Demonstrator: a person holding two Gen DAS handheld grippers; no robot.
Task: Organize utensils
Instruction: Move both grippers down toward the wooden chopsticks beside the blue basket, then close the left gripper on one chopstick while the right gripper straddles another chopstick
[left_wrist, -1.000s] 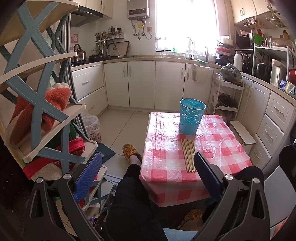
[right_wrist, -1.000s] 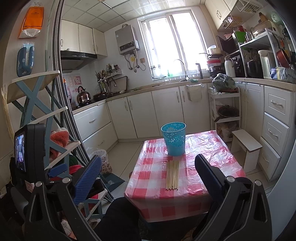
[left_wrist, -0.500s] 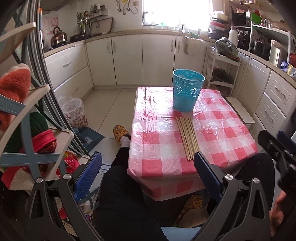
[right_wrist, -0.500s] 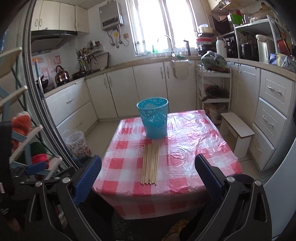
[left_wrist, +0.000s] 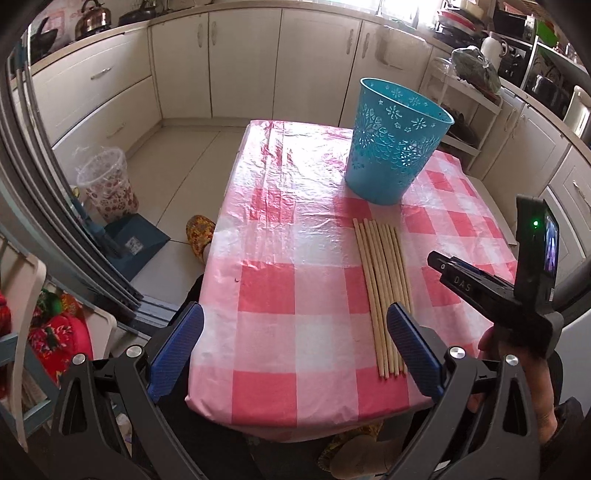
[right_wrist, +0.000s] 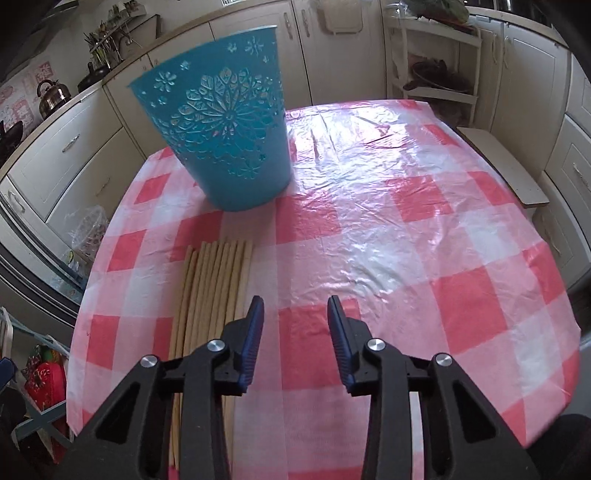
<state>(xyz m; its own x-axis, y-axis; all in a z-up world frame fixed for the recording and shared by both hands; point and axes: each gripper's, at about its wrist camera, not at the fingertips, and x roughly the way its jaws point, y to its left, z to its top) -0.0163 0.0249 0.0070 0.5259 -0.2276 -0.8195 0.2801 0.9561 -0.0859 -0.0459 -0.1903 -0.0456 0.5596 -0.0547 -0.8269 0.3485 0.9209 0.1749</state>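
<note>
On the checked table the blue basket stands just beyond the row of chopsticks, so the half-open, empty right gripper should shift leftward and pinch one stick squarely, while the wide-open left gripper waits empty.

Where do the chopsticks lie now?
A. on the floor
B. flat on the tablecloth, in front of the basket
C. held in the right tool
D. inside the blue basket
B: the chopsticks lie side by side on the checked tablecloth, just short of the basket; both tools are open and hold nothing.
</note>
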